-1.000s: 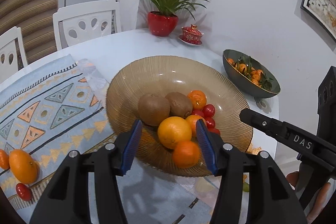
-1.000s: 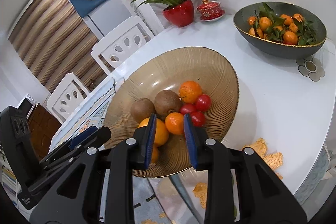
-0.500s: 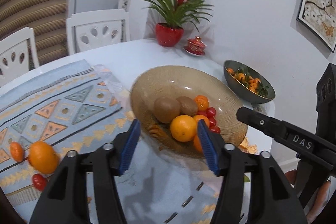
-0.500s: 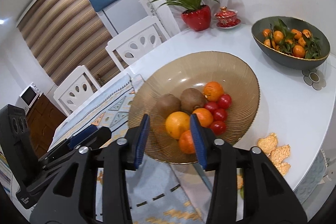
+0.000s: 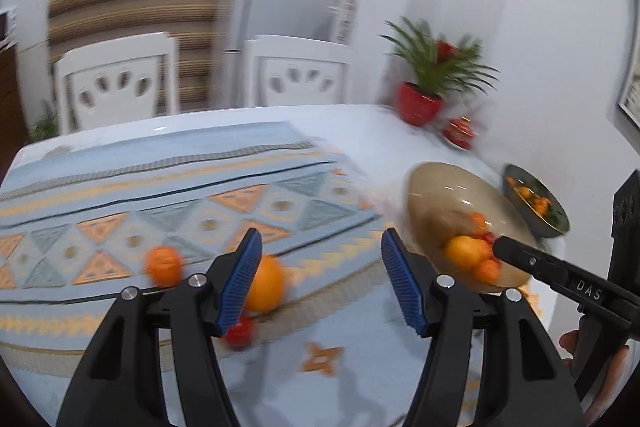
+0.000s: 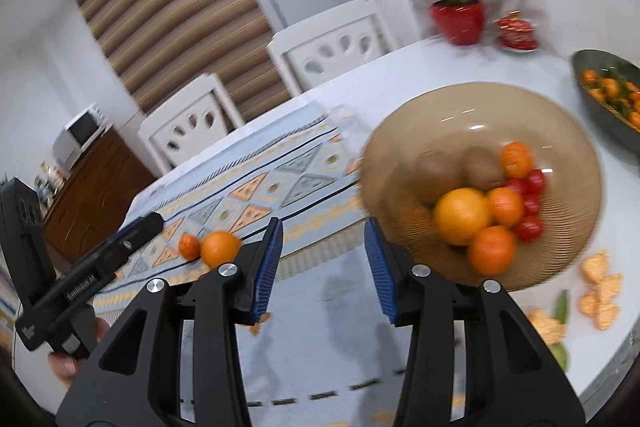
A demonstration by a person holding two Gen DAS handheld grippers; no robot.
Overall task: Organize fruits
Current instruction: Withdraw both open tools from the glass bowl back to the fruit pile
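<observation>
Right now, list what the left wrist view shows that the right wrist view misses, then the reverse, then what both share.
Only the left wrist view: a small red tomato on the patterned cloth, just below the loose orange, and a picture frame edge on the wall.

Only the right wrist view: a microwave on a wooden cabinet, and orange peel scraps beside the amber bowl.

Both: the cloth, the loose orange with a smaller mandarin, the amber bowl of fruit, the dark bowl of mandarins, the red-potted plant and white chairs.

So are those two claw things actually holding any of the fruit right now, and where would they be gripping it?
No. The left gripper and right gripper both have nothing between their open jaws, which have just been opening.
</observation>
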